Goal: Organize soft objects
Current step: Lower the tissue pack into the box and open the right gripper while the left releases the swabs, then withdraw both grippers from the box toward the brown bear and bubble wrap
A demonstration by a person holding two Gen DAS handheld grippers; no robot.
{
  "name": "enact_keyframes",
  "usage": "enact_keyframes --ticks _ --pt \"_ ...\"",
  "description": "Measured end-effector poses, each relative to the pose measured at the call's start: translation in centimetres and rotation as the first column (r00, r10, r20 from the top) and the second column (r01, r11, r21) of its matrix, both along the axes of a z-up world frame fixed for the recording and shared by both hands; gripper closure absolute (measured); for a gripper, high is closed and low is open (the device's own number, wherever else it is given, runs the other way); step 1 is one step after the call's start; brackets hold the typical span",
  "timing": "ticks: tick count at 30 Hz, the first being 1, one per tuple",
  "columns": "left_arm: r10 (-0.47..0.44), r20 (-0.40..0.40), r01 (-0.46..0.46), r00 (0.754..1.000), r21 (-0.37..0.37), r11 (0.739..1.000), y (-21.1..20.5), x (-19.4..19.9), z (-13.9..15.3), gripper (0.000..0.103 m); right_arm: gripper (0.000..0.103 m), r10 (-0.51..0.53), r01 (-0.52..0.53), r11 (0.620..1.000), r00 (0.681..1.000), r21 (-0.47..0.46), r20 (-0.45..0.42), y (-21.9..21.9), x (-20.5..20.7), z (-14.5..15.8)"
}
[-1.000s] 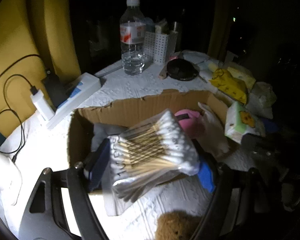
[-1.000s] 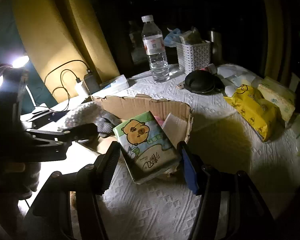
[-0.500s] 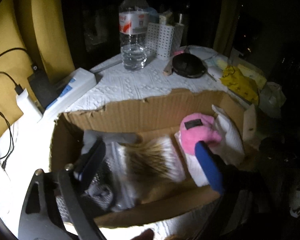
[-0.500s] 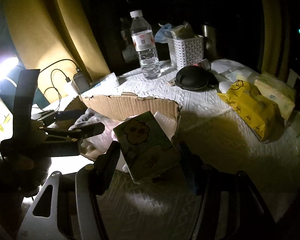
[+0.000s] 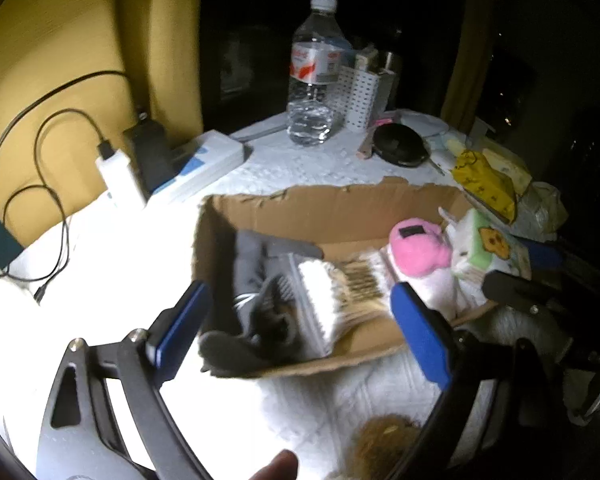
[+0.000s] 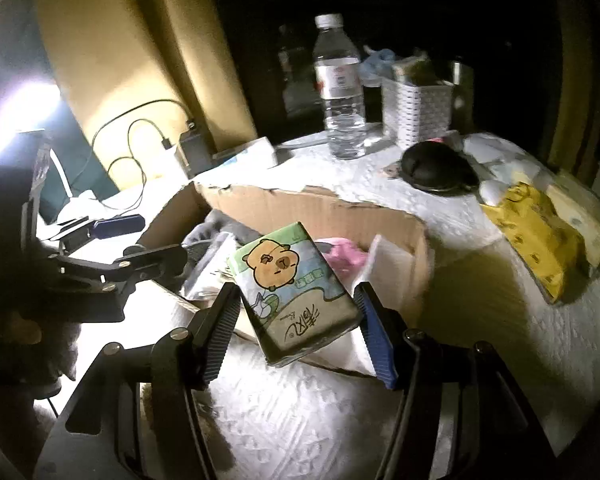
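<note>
lying in the box (image 5: 340, 216) now, cotton swabs (image 5: 340, 292) (left hand-held gripper (image 5: 300, 320) wide, emptied).

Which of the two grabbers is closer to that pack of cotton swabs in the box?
Left. The left gripper hangs open right over the cotton swabs in the cardboard box; the right gripper holds a tissue pack at the box's other side.
</note>
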State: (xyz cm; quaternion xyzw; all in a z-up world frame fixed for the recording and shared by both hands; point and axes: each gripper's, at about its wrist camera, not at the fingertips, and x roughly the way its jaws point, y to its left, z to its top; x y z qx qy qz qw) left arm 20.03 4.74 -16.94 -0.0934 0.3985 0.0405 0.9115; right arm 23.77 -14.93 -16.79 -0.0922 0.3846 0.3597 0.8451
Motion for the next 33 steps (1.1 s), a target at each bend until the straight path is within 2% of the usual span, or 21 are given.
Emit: enact_keyframes --ticks 7,14,19,22,27,29,33 --pt "0.037 0.011 -0.037 0.999 -0.010 0.999 2.0 -1.1 0.0 0.010 0.041 0.040 -0.040 0.999 0.999 -0.032 -0.004 2.8 -0.1 -0.5" --pt "0.028 0.008 -0.027 1.000 -0.024 0.999 2.3 -1.0 -0.6 0.010 0.041 0.069 -0.071 0.994 0.997 -0.083 -0.033 3.9 0.1 -1.7" --pt "0.022 0.009 -0.021 1.000 -0.029 0.999 2.1 -1.0 -0.7 0.010 0.036 0.017 -0.017 0.994 1.000 -0.106 -0.002 2.7 0.7 -1.6" --pt "0.019 0.013 -0.019 1.000 -0.028 0.999 1.9 -1.2 -0.5 0.010 0.036 -0.016 0.017 0.994 1.000 -0.104 0.008 1.7 1.0 -1.5" --pt "0.007 0.015 -0.007 1.000 -0.017 1.000 1.3 -1.6 -0.1 0.010 0.036 -0.064 0.073 0.985 0.996 -0.157 0.058 0.7 1.1 -2.1" --pt "0.005 0.013 -0.005 1.000 -0.014 1.000 1.1 -1.7 0.0 0.010 0.036 -0.074 0.081 0.979 0.996 -0.186 0.047 0.5 1.3 -2.9" --pt "-0.005 0.011 0.005 1.000 -0.007 1.000 0.7 -2.0 0.2 0.010 0.036 -0.090 0.093 0.984 0.996 -0.149 0.027 -0.3 1.2 -2.8"
